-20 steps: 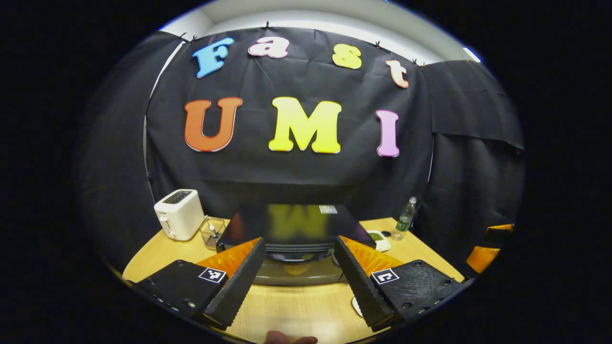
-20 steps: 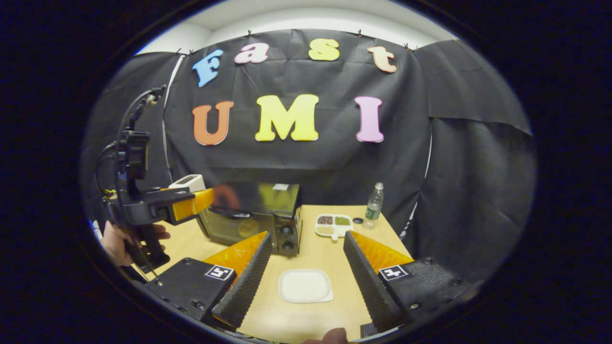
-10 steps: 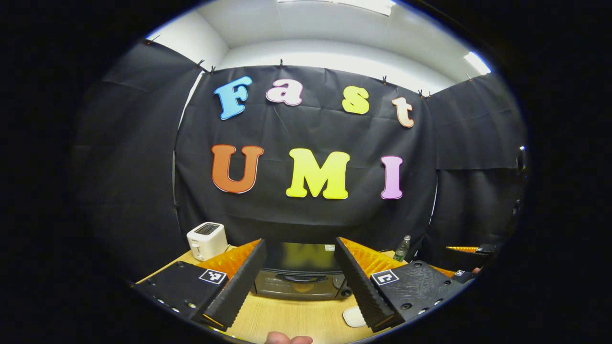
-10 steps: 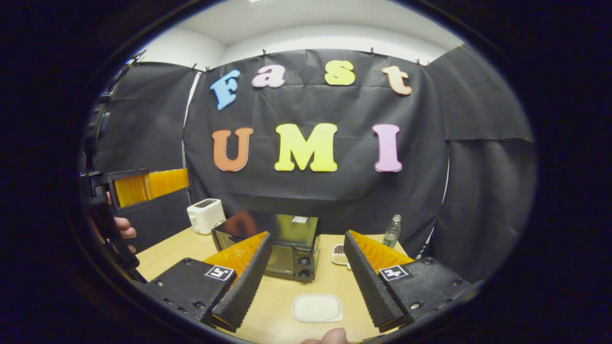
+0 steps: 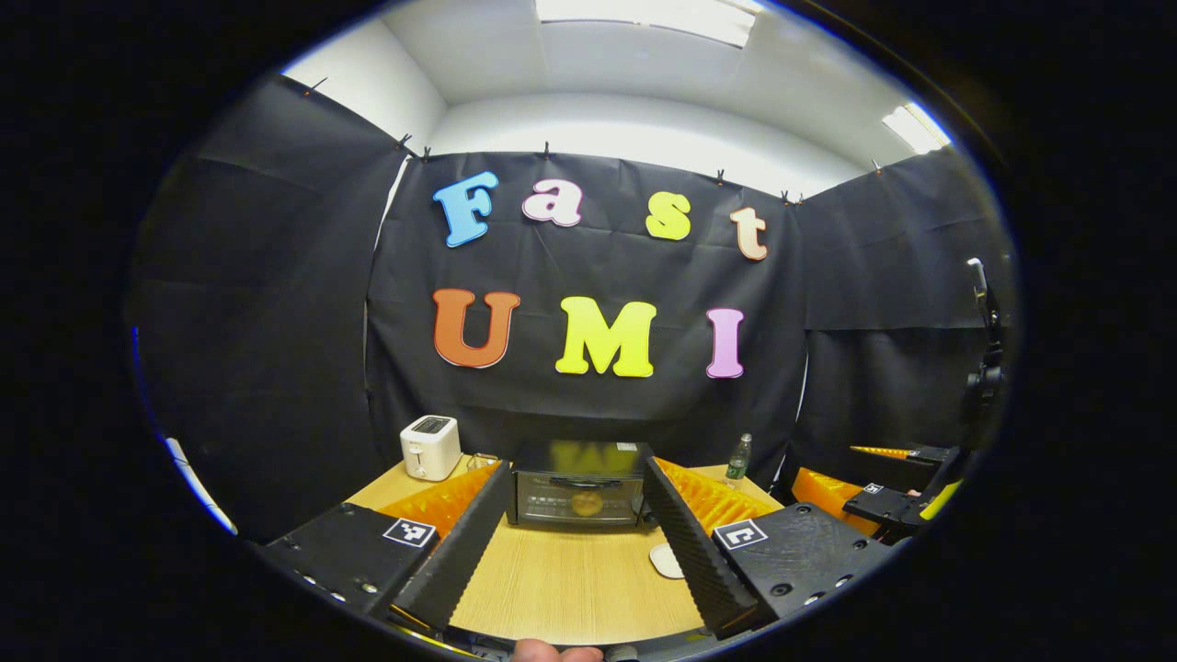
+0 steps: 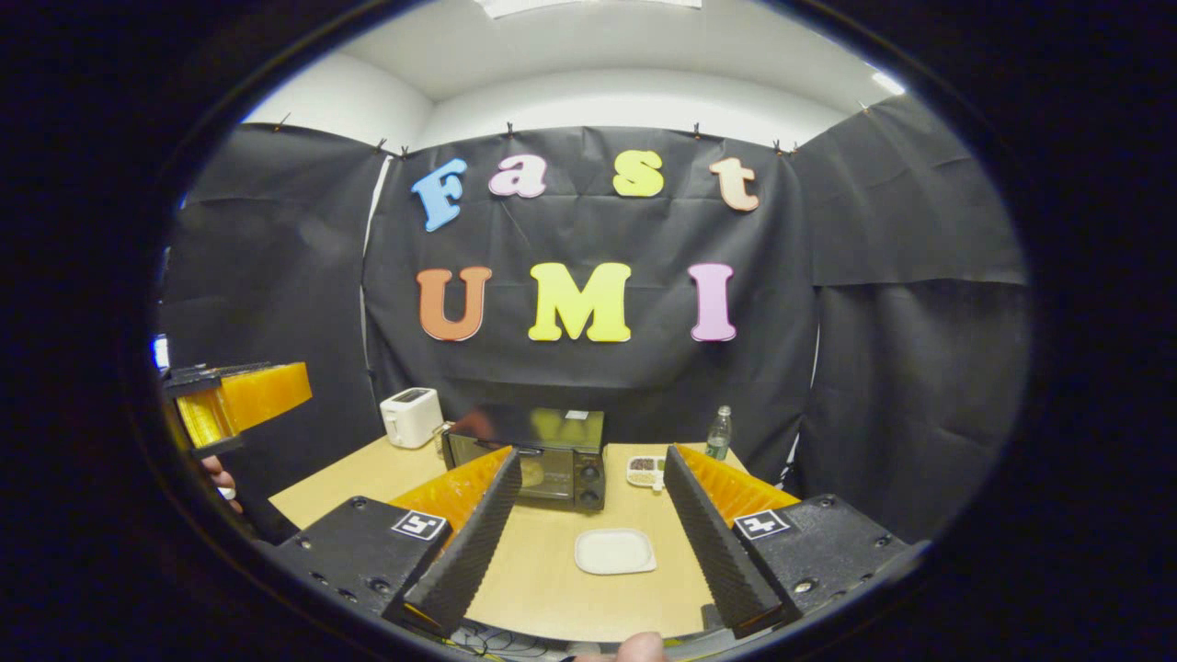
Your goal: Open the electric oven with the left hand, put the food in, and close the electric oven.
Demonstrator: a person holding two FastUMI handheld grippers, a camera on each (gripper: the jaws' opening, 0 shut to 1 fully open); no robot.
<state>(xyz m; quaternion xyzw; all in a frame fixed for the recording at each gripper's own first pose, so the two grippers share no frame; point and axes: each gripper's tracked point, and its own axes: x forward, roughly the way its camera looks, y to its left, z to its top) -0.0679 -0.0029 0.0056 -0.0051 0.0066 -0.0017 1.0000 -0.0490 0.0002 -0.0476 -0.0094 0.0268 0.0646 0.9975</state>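
Both grippers have drawn back from the black glass-fronted electric oven [image 5: 577, 493] on the wooden counter [image 5: 570, 588]; its door looks shut, food seemingly inside. Left gripper [image 5: 575, 542] and right gripper [image 6: 593, 538] gape empty, so the task is likely complete.

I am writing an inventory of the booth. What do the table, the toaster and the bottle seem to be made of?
Table: seems wood or wood-look laminate, matte, with fine pale grain lines.
Toaster: probably plastic, smooth white shell with soft shine.
Bottle: looks like clear plastic, see-through body with a label band; too small to be certain.
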